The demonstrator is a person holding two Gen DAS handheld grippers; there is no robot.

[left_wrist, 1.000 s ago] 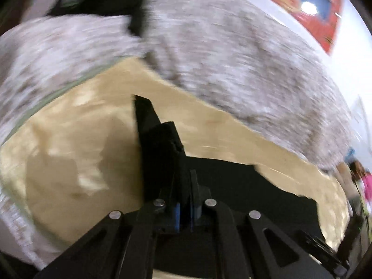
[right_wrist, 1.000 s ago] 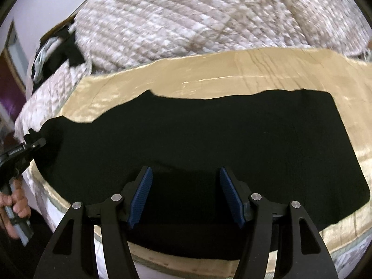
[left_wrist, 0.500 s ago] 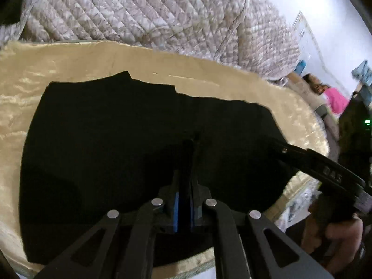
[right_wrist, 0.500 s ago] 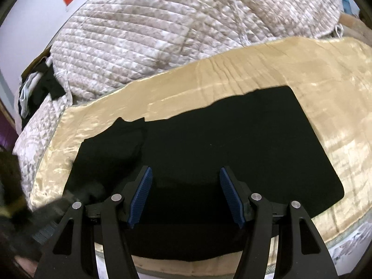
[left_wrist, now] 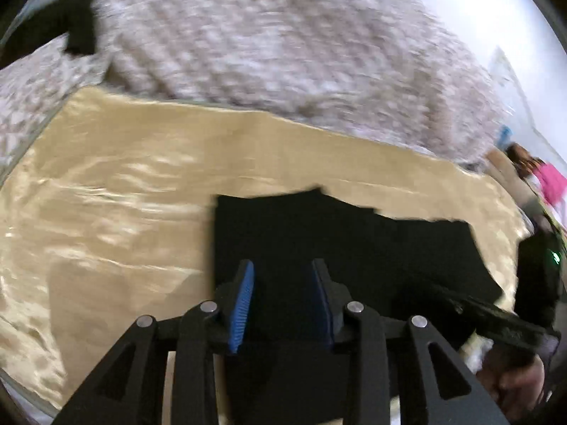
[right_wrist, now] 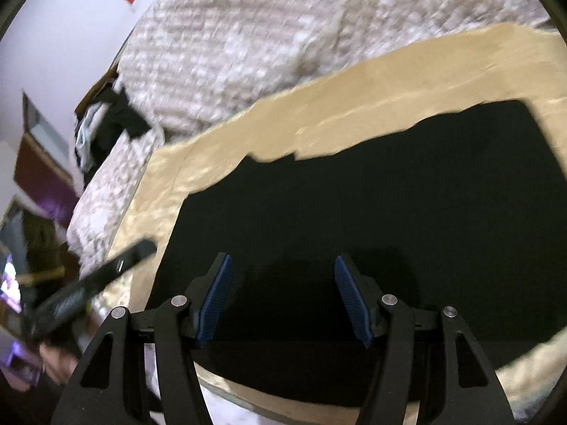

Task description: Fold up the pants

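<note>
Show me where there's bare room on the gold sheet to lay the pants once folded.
The gold sheet lies bare left of the pants, out to the quilt. A narrower bare strip runs between the pants' far edge and the quilt. Right of the pants it is crowded: the right tool comes in there, with only a thin margin of sheet.

Both views are fairly bright, with soft indoor light and black fisheye corners bending the edges; the white quilt (left_wrist: pixel 283 42) is smeared by motion blur in the upper half of each frame; the golden sheet (left_wrist: pixel 117 205) carries streaky glare at centre left; the black pants (right_wrist: pixel 389 212) read as a flat dark patch without detail; a soft shadow lies on the sheet at lower left of the left view.
</note>
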